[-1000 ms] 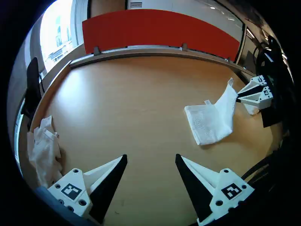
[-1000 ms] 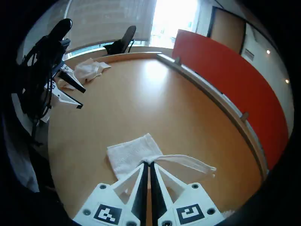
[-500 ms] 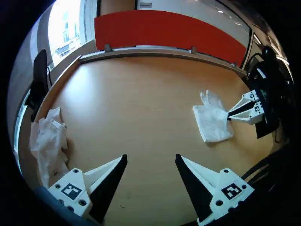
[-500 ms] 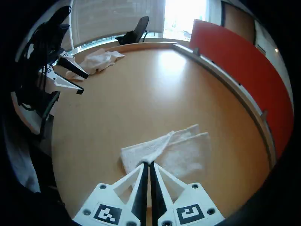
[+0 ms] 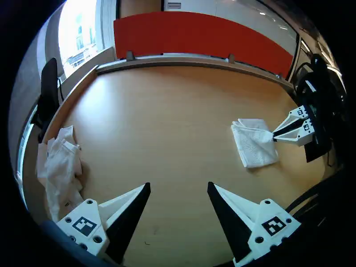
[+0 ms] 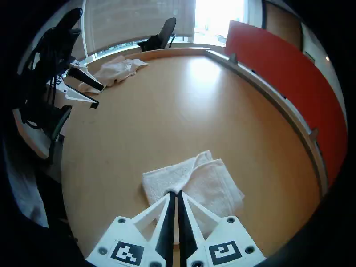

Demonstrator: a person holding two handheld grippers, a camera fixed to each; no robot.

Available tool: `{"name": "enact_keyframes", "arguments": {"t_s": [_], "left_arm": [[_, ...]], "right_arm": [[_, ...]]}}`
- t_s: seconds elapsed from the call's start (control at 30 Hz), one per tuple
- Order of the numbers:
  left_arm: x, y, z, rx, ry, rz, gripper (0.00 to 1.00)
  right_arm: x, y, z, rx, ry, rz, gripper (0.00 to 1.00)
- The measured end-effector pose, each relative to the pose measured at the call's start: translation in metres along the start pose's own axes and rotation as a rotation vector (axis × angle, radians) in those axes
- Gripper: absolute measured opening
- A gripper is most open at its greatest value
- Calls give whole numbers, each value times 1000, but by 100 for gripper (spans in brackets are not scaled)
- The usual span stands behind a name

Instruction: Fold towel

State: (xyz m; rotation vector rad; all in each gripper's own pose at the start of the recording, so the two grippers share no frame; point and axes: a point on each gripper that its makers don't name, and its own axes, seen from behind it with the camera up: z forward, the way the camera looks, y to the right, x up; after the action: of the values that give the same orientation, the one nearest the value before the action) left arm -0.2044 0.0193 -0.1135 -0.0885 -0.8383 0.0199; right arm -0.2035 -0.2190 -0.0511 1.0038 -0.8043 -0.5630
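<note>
— Whereabouts of the towel?
— Lying on the wooden table, folded into a small white rectangle. Far off to the right in the left gripper view; directly ahead of the fingers in the right gripper view.

— State of the left gripper?
— Spread wide, holding nothing. Hovering over bare wood at the near edge of the table, well apart from the towel.

— And of the right gripper?
— Pressed together at the towel's near edge, pinching a ridge of cloth running from the tips up across the top layer. No gap worth mentioning between the dark pads.

— Anything else around?
— A crumpled heap of white cloths at the near left, just beside the left gripper. Farther off, a red partition along the far edge of the table, and a dark chair past the left edge, near a bright window.
</note>
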Motion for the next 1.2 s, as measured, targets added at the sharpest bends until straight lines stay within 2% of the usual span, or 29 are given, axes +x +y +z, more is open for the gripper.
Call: {"name": "enact_keyframes", "arguments": {"t_s": [0.13, 0.23, 0.27, 0.33, 0.43, 0.5, 0.57, 1.2], "left_arm": [[0, 0, 0, 2, -2, 4, 95], [0, 0, -1, 3, -2, 3, 95], [0, 0, -1, 3, -2, 3, 95], [0, 0, -1, 4, -2, 2, 95], [-1, -1, -2, 7, -3, 2, 95], [-1, -2, -2, 8, -3, 1, 95], [0, -2, -2, 9, -1, 1, 95], [2, 0, -4, 10, 3, 2, 95]], "right_arm": [[-2, -1, 0, 2, 0, 7, 5], [-3, -2, 1, 4, 3, 19, 9], [-3, -2, 1, 4, 4, 23, 14], [-3, -3, 1, 4, 6, 30, 30], [-4, -3, 1, 3, 7, 37, 62], [-6, -2, 1, 0, 4, 42, 72], [-9, -2, 2, -6, -1, 49, 77], [-75, -6, -4, -54, -82, 147, 79]]}}
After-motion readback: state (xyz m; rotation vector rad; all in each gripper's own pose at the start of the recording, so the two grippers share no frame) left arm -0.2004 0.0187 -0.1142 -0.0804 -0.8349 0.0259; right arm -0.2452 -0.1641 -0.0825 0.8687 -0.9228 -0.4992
